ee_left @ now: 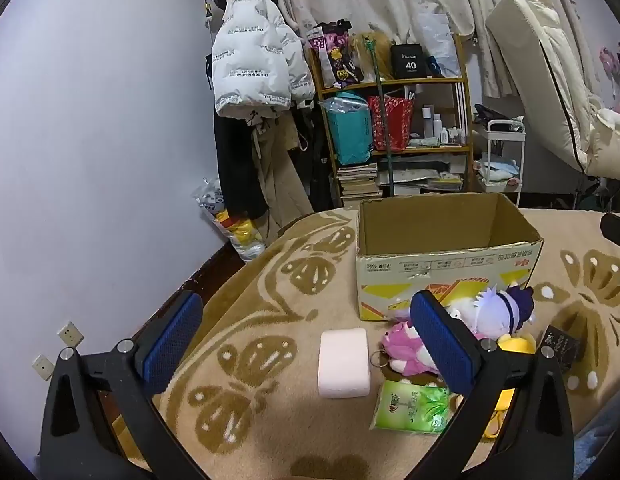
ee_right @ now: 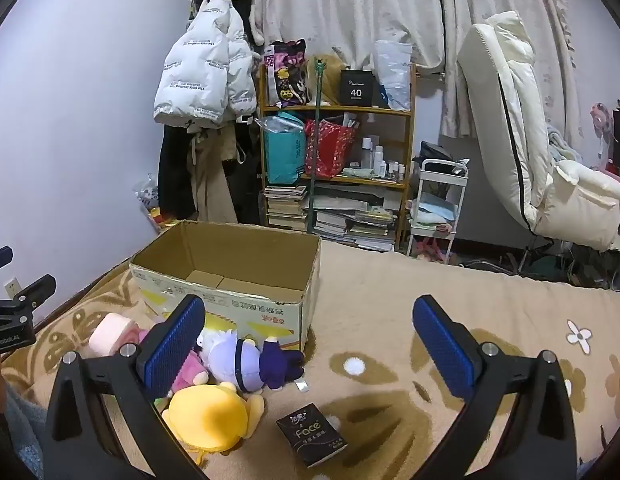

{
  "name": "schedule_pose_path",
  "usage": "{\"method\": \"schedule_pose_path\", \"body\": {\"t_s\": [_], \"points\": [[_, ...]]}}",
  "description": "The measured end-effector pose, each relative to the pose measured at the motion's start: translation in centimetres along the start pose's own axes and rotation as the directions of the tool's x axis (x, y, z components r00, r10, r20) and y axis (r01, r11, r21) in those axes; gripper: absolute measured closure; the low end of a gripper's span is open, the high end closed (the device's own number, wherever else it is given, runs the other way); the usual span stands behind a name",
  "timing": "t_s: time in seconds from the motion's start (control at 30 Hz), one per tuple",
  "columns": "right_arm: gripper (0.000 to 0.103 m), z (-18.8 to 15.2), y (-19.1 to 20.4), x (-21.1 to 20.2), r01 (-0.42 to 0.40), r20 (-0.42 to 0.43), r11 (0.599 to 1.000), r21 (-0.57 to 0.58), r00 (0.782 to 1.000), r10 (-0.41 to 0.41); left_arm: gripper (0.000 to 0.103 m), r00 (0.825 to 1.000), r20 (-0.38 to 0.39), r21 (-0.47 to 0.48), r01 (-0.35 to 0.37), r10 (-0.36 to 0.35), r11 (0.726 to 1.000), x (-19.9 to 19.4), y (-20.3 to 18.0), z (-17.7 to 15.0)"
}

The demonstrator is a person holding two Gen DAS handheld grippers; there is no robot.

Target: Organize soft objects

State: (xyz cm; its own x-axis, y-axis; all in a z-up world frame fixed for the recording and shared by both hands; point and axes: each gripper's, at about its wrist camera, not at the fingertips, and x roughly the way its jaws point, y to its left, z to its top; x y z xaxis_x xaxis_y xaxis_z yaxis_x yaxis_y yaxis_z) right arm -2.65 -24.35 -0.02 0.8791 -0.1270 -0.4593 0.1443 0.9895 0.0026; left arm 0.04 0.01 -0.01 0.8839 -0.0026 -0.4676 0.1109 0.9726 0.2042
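An open cardboard box (ee_left: 450, 268) (ee_right: 230, 280) stands empty on a beige patterned blanket. In front of it lie a pale pink soft block (ee_left: 344, 362) (ee_right: 110, 332), a pink plush (ee_left: 404, 348) (ee_right: 190, 372), a white and purple plush (ee_left: 498, 312) (ee_right: 246, 360), a yellow plush (ee_right: 210, 416) (ee_left: 516, 344), a green tissue pack (ee_left: 410, 408) and a black tissue pack (ee_right: 312, 434) (ee_left: 560, 344). My left gripper (ee_left: 306, 344) hovers open above the pink block. My right gripper (ee_right: 310, 344) hangs open to the right of the plush pile, nothing between its pads.
The blanket (ee_right: 430, 300) covers a bed beside a white wall. Behind stand a wooden shelf (ee_right: 338, 168) full of bags and books, a hanging white jacket (ee_left: 254, 64), a small white cart (ee_right: 438, 208) and a cream recliner (ee_right: 530, 152). The left gripper shows at the left edge of the right wrist view.
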Motion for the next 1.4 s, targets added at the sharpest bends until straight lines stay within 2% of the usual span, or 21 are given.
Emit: {"method": "schedule_pose_path", "body": {"t_s": [0.03, 0.07, 0.5, 1.4], "points": [[0.0, 0.0, 0.0, 0.0, -0.001, -0.002, 1.0, 0.003, 1.0, 0.001, 0.0, 1.0, -0.002, -0.001, 0.001, -0.001, 1.0, 0.1, 0.0, 0.0], [0.0, 0.0, 0.0, 0.0, 0.0, 0.004, 1.0, 0.002, 1.0, 0.0, 0.0, 0.999, 0.036, -0.006, -0.007, 0.008, 1.0, -0.1, 0.0, -0.1], [0.0, 0.0, -0.2, 0.0, -0.004, 0.007, 1.0, 0.011, 1.0, 0.004, 0.0, 0.999, 0.035, 0.003, -0.007, 0.007, 1.0, -1.0, 0.0, 0.8], [0.0, -0.2, -0.3, 0.2, -0.003, 0.008, 1.0, 0.015, 1.0, 0.003, 0.0, 0.999, 0.032, -0.003, -0.007, 0.007, 1.0, -0.8, 0.2, 0.1]]}}
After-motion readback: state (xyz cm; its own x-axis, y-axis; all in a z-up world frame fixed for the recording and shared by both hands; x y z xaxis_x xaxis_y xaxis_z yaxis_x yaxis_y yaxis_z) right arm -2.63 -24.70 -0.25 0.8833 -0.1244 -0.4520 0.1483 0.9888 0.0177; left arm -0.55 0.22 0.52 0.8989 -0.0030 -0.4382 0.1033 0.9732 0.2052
